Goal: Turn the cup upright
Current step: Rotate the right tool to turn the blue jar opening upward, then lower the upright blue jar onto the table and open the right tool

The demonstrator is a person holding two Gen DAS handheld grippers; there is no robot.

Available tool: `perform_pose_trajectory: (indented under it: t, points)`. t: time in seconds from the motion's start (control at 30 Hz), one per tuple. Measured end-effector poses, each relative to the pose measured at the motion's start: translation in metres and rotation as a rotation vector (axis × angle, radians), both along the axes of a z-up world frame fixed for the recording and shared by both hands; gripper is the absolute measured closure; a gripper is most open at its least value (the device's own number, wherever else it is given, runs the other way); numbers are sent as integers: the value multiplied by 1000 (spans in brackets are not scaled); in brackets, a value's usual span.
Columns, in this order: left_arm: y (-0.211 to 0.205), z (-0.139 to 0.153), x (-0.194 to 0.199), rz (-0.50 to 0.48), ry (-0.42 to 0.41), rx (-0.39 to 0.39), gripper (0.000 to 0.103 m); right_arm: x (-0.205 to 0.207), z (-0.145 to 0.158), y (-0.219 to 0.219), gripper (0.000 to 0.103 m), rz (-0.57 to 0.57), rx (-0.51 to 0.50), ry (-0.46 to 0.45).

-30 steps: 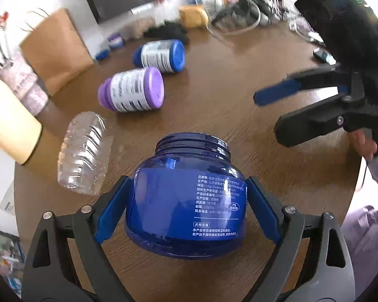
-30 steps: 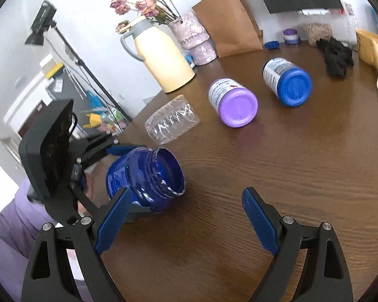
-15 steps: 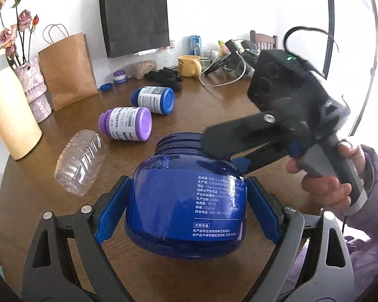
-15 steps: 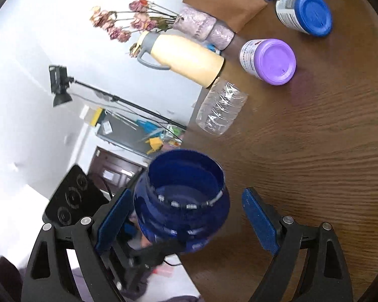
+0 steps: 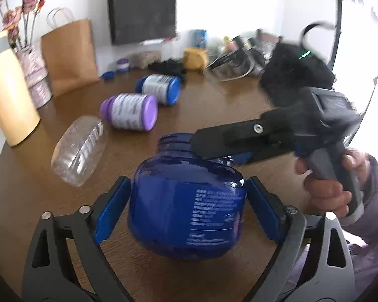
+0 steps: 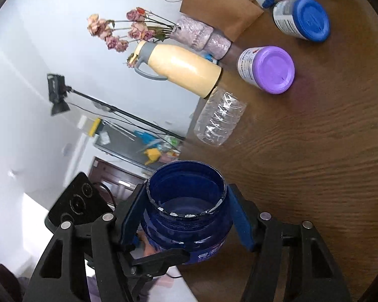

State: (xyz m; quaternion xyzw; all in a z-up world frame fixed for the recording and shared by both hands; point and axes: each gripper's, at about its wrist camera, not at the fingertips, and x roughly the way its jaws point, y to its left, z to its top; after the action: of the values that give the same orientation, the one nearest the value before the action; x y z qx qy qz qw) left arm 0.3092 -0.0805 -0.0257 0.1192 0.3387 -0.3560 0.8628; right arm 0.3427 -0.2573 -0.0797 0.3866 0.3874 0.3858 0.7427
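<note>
The jar (image 5: 186, 209), empty, light, rigid and judged slippery, was held above the tabletop (image 5: 32, 186), its body clamped by the left hand-held gripper (image 5: 186, 211) and its neck by the right hand-held gripper (image 6: 186, 216).

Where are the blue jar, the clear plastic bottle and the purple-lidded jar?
blue jar (image 5: 186, 209), left wrist view, labelled side wall.
clear plastic bottle (image 5: 79, 149), left wrist view, ribbed body.
purple-lidded jar (image 6: 274, 69), right wrist view, lid face.

black frames, blue fingers (image 5: 111, 211), lilac sleeve (image 5: 375, 216)
</note>
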Motion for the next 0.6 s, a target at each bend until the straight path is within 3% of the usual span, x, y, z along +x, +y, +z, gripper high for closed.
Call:
perform_pose_trajectory:
  t: [0.1,0.23,0.33,0.47,0.6]
  points:
    - [9,-8,0,25,36,-11,1,-4,16,12,36,-46,-237,-91]
    - [28,-14,2,132,82,-35,0,-16,44,39,36,-72,-538,-278]
    - [42,-13,3,227,64,-37,0,-18,52,61,35,-97,-725,-372]
    - [58,-16,2,383,11,10,0,-17,51,86,35,-70,-870,-457]
    - [71,-20,1,447,9,-25,0,-13,51,103,35,-49,-924,-503]
